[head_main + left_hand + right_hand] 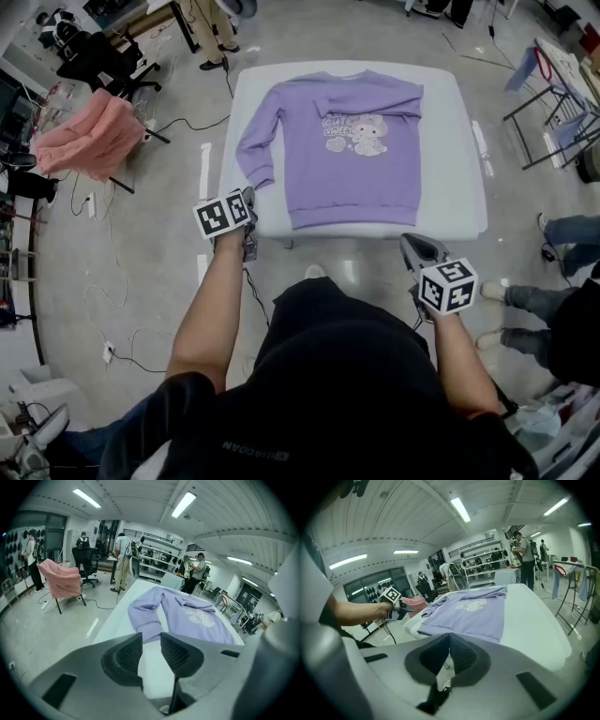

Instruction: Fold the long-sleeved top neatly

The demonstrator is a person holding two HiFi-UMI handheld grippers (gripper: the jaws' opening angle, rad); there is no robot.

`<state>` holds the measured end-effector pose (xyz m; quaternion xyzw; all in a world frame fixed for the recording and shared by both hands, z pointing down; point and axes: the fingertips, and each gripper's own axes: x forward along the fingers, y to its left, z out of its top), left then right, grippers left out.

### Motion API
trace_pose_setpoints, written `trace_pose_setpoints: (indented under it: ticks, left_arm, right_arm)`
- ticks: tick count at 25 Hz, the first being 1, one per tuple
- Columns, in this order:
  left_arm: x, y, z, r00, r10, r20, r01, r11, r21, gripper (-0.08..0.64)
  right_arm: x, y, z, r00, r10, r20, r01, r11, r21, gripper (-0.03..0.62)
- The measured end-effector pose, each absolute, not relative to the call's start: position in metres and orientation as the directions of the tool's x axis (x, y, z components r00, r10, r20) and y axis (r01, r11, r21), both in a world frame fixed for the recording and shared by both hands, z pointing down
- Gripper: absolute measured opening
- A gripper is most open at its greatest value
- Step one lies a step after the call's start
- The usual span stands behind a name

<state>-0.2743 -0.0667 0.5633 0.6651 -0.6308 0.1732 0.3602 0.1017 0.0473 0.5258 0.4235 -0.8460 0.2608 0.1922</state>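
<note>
Person: black-clad torso [337,394] fills the foreground at the bench's near edge, both forearms stretched toward it.
Right claw [450,641]: held off the bench's near edge, toward its right corner. Its jaws are pressed together with nothing between them.
Left claw [151,639]: at the bench's near-left corner, jaws standing apart. Only bench surface shows in the gap, and nothing is gripped.
Bench [459,187]: white, rectangular, carrying the garment alone.
Long-sleeved top [352,159]: lilac, print side up, spread flat across the bench's middle with its hem toward the near edge.
Folded sleeve [375,101]: laid across the chest, toward the bench's far side.
Open sleeve [267,131]: runs down the bench's left side, with the cuff [258,178] just beyond the left claw.
Pink-draped chair [89,136]: on the floor — well off the bench's left side.
Bystander's legs [553,300]: jeans, off the bench's near-right corner.
</note>
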Motion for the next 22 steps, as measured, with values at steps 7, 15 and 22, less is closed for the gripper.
trace_pose_setpoints:
  ticks: [7, 15, 22]
  left_arm:
    - [-0.277, -0.102, 0.605, 0.177, -0.649, 0.74, -0.949, 0.088, 0.304, 0.117]
    - [-0.286, -0.112, 0.64, 0.144, -0.597, 0.789, -0.951, 0.136, 0.277, 0.112]
    - [-0.297, -0.112, 0.635, 0.184, -0.609, 0.772, -0.957, 0.068, 0.282, 0.031]
  right_arm:
    - [0.1, 0.031, 0.536, -0.536, -0.629, 0.563, -0.841, 0.459, -0.287, 0.005]
    - [0.1, 0.015, 0.539, -0.511, -0.636, 0.578, -0.858, 0.422, -0.293, 0.005]
    - [0.098, 0.005, 0.536, -0.51, -0.637, 0.578, -0.859, 0.409, -0.307, 0.005]
